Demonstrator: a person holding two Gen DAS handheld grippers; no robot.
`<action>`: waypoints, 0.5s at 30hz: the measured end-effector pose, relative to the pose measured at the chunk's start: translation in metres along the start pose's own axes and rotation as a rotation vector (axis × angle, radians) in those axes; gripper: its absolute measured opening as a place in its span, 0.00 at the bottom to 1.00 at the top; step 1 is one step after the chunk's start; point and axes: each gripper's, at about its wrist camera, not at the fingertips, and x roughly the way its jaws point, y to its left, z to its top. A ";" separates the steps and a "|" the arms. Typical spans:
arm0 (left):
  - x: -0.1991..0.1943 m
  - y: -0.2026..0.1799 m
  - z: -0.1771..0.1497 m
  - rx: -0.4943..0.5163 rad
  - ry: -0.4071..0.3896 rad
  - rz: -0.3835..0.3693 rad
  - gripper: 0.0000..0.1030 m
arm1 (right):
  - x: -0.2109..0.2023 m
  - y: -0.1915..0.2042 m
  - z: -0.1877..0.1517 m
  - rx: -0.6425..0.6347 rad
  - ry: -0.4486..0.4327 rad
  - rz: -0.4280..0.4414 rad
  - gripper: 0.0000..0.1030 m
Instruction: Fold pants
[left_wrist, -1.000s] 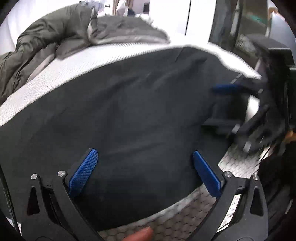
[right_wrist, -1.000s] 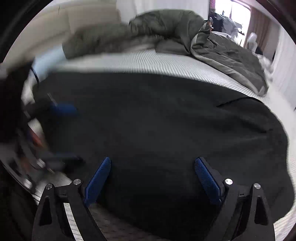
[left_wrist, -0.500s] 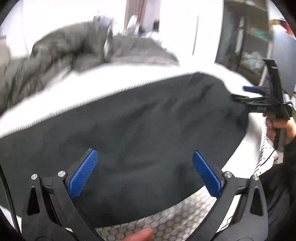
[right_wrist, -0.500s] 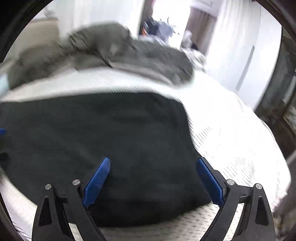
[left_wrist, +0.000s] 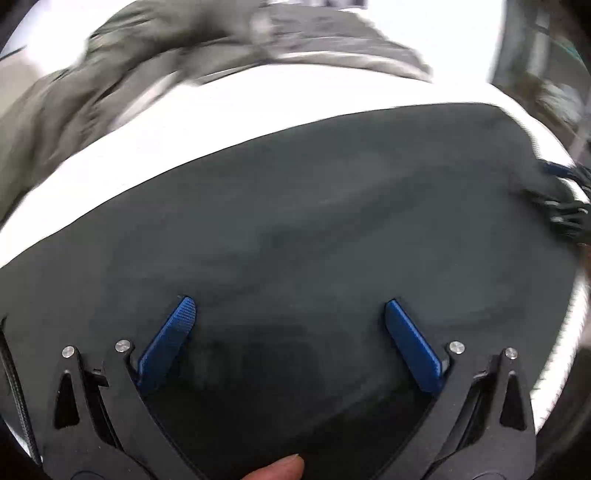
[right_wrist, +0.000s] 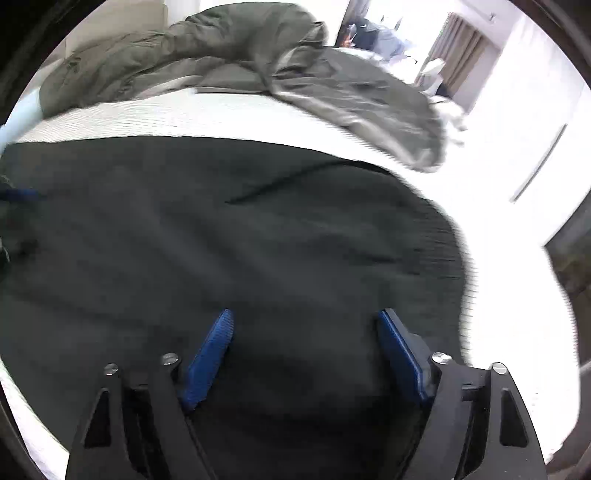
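Black pants (left_wrist: 314, 221) lie spread flat across a white bed and fill most of both views (right_wrist: 221, 240). My left gripper (left_wrist: 288, 306) is open, its blue pads apart, low over the near part of the pants. My right gripper (right_wrist: 304, 317) is also open and empty, low over the pants near their right end. The right gripper shows blurred at the far right of the left wrist view (left_wrist: 561, 199), at the pants' edge. A dark fold line (right_wrist: 295, 177) crosses the fabric.
A rumpled olive-grey duvet (right_wrist: 240, 62) is heaped on the far side of the white mattress (right_wrist: 221, 118). The bed's right edge (right_wrist: 498, 277) drops off beside the pants. A doorway and curtains (right_wrist: 454, 51) are beyond. The left wrist view is motion-blurred.
Both grippers have come lower and closer over the pants. The right gripper's jaws have narrowed somewhat and it swung back left over the fabric. The left view now sits fully over black cloth.
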 end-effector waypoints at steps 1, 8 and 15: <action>0.001 0.013 0.000 -0.052 0.011 -0.005 1.00 | 0.003 -0.008 -0.003 0.010 0.006 -0.052 0.83; -0.033 -0.009 0.007 0.002 -0.105 -0.080 0.99 | -0.032 -0.013 -0.005 0.141 -0.059 0.014 0.83; 0.013 -0.058 0.056 0.217 -0.026 -0.125 0.99 | -0.029 0.077 0.044 0.087 -0.033 0.341 0.90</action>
